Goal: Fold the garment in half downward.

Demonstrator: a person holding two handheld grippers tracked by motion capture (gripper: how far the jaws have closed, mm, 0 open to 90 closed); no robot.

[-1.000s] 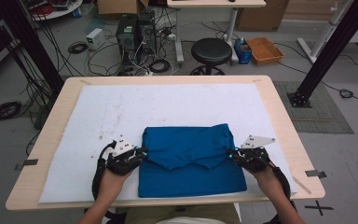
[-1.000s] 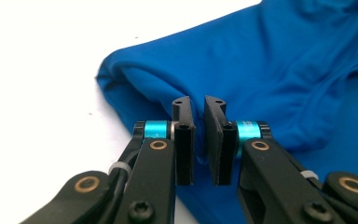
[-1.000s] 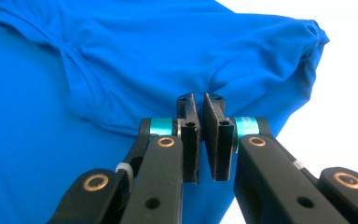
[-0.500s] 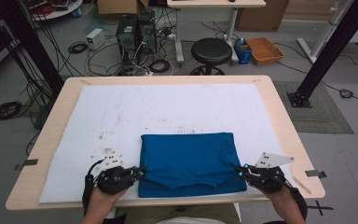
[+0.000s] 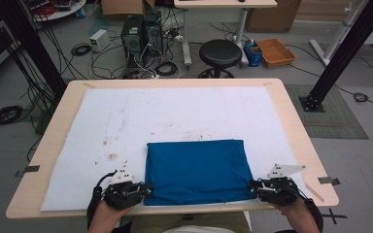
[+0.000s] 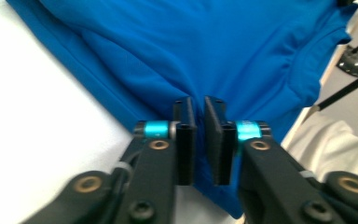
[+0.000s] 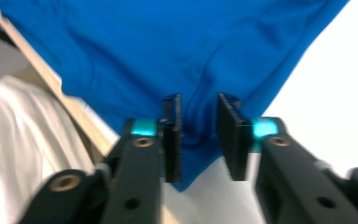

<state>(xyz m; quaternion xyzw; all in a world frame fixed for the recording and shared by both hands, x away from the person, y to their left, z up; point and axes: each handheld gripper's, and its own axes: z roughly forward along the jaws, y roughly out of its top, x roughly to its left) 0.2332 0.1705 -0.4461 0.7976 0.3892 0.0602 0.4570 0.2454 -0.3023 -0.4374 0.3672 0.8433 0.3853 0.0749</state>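
A blue cloth lies folded flat as a rectangle on the white mat, close to the table's near edge. My left gripper sits at its near left corner, my right gripper at its near right corner. In the left gripper view the jaws stand a narrow gap apart with the cloth puckered between them. In the right gripper view the jaws stand wider, with the cloth's corner loose between them. Both pairs of jaws have just been opening.
The wooden table ends just behind both hands. A person's white garment shows past the edge. Beyond the table stand a black stool, an orange box, computer cases with cables, and a black post.
Both hands drew toward the near edge and apart, pulling the bunched cloth out into a smooth rectangle. They have stayed in place over the last half second.
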